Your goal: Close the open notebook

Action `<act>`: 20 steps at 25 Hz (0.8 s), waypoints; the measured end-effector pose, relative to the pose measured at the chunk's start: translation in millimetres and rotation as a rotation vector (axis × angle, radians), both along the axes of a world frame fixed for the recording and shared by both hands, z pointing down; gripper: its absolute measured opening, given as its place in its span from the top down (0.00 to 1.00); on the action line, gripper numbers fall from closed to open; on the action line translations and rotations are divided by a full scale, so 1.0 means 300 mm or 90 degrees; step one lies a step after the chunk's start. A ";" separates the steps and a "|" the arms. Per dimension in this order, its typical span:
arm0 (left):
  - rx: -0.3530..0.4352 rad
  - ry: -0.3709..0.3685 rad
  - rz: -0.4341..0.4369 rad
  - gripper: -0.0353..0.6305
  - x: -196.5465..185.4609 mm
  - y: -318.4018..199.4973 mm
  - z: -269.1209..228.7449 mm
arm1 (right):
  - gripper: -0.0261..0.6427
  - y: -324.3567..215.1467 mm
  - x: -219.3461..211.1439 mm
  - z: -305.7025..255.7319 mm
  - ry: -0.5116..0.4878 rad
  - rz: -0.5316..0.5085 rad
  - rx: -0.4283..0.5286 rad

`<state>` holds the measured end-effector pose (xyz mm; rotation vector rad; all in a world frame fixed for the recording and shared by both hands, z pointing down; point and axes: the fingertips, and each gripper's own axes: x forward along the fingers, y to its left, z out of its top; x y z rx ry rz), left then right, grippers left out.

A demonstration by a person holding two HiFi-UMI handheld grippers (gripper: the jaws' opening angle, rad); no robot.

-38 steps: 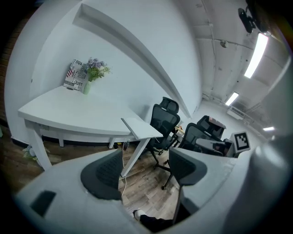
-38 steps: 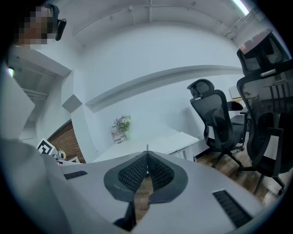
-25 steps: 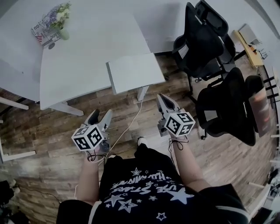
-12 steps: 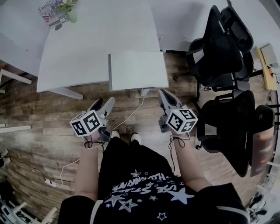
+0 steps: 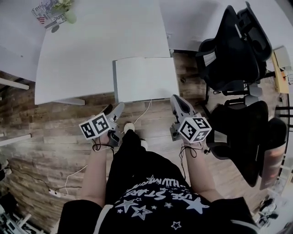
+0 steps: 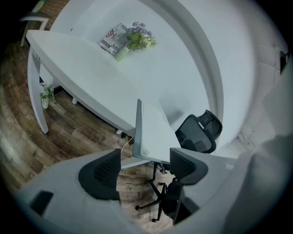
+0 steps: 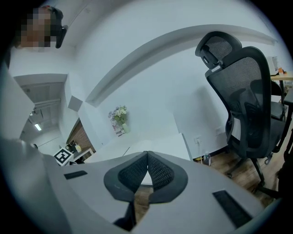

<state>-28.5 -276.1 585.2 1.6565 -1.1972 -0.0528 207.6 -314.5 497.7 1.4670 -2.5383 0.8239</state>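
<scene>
The open notebook (image 5: 145, 78) lies flat on a small white side table (image 5: 114, 87); its pale pages barely stand out from the top. In the left gripper view the same slab (image 6: 153, 132) shows edge-on beyond the jaws. My left gripper (image 5: 114, 108) hangs over the wooden floor just short of the table's near left corner, jaws apart and empty (image 6: 144, 162). My right gripper (image 5: 176, 98) points at the near right corner, its pads pressed together on nothing (image 7: 147, 159).
A large white table (image 5: 100, 41) stands behind, with a vase of flowers (image 5: 68, 16) and a magazine (image 5: 48, 13) at its far left. Two black office chairs (image 5: 233, 50) (image 5: 247, 132) crowd the right. A white cable (image 5: 145, 109) runs over the wood floor.
The person has stepped forward: the side table and notebook have come closer, and both grippers now sit just before its near edge. Jaw states unchanged.
</scene>
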 end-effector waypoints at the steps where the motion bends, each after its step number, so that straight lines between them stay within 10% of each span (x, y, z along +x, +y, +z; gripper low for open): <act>1: -0.007 0.002 0.000 0.45 -0.003 -0.011 0.015 | 0.96 -0.015 0.002 0.000 0.003 0.005 -0.002; 11: -0.039 0.076 0.103 0.47 0.054 -0.076 0.073 | 0.96 -0.141 -0.051 -0.006 0.023 0.026 -0.014; 14: -0.038 0.073 0.137 0.74 0.068 -0.074 0.077 | 0.96 -0.172 -0.079 -0.012 0.030 0.029 -0.011; 20: -0.021 0.039 0.146 0.83 0.057 -0.078 0.053 | 0.96 -0.200 -0.116 -0.025 0.018 0.025 0.000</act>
